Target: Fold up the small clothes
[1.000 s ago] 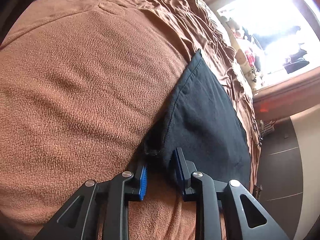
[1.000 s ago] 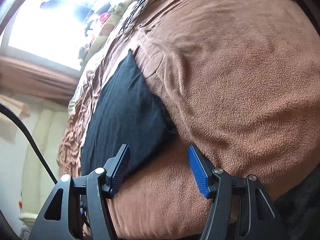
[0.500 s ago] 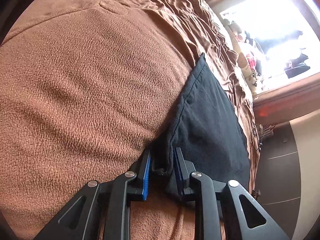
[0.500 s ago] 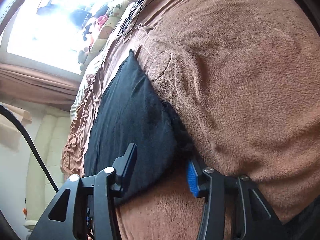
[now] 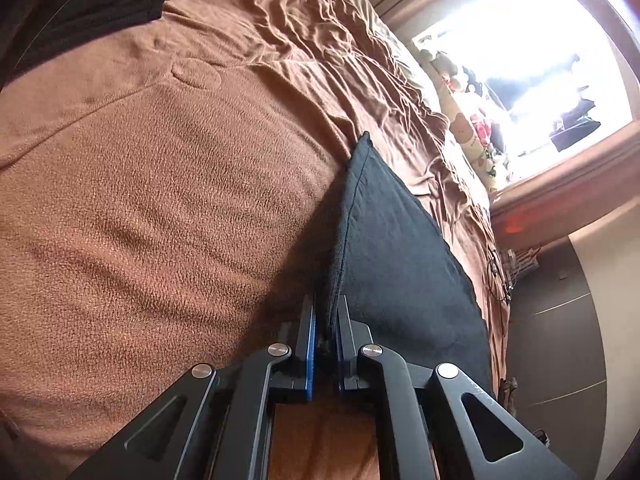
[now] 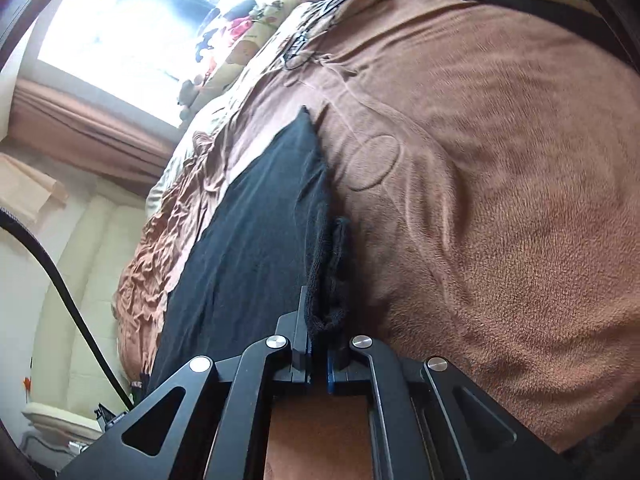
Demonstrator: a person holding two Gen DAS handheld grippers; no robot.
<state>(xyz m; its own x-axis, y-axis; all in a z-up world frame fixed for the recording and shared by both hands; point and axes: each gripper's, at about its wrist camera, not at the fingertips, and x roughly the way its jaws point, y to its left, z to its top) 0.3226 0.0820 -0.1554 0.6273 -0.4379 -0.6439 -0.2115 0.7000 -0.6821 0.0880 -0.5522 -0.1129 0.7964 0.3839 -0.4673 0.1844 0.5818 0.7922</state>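
We found the left gripper (image 5: 326, 328) and the right gripper (image 6: 318, 334), both just closed, pinching the black garment (image 5: 392, 264) on the brown blanket (image 5: 160, 200).

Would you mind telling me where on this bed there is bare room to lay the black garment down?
The brown fleece blanket lies bare beside the black garment, up to the dark clothing at its far edge. The wrinkled brown sheet beyond is bare too. It is crowded along the window, where stuffed toys sit.
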